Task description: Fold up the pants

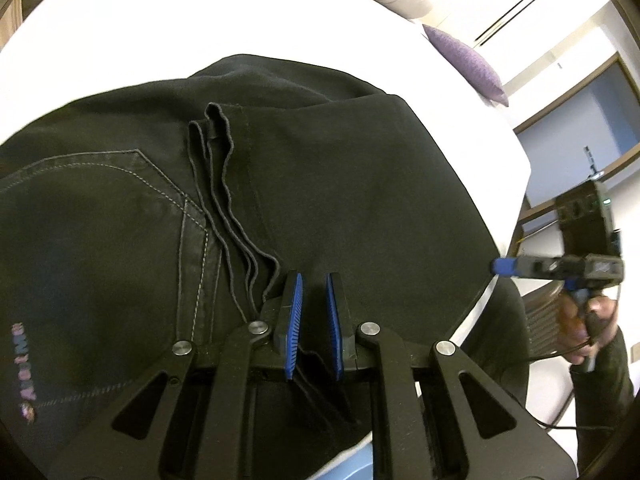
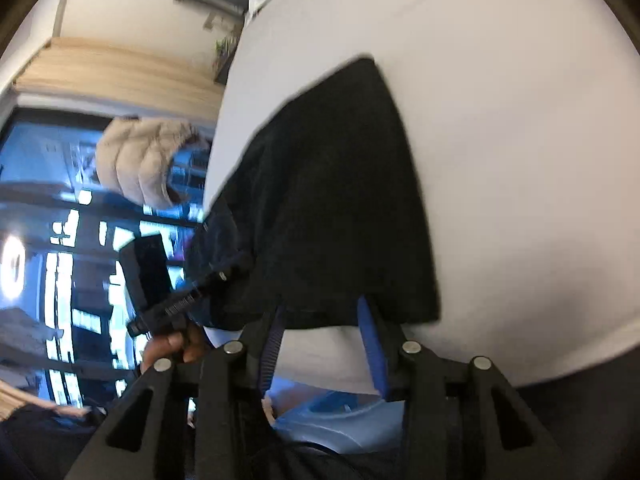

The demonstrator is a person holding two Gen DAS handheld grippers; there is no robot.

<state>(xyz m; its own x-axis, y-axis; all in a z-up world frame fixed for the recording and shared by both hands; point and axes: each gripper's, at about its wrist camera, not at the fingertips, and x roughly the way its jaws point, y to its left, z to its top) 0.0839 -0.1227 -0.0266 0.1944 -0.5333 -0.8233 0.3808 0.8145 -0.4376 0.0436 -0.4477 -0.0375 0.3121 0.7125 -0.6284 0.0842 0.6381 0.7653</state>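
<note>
Our left gripper (image 1: 313, 280) sat nearly closed on the pants (image 1: 320, 184): its blue pads stood close together with dark cloth running down between them, so we judged it clenched on a gathered edge of the fabric beside the bunched hems. Our right gripper (image 2: 324, 308) was held about half open, its fingers (image 2: 370, 332) straddling the near hem of the folded black cloth without pinching it; the view was blurred, so we could not tell whether a pad brushed the fabric. The pants lay on the white bed (image 1: 160, 32), already doubled over, back pocket (image 1: 100, 208) up. We judged we were mid-fold, one side pinned and the other being reached for. The next move called for the right jaws to close on that hem edge, catching all layers, before both hands lifted together.
</note>
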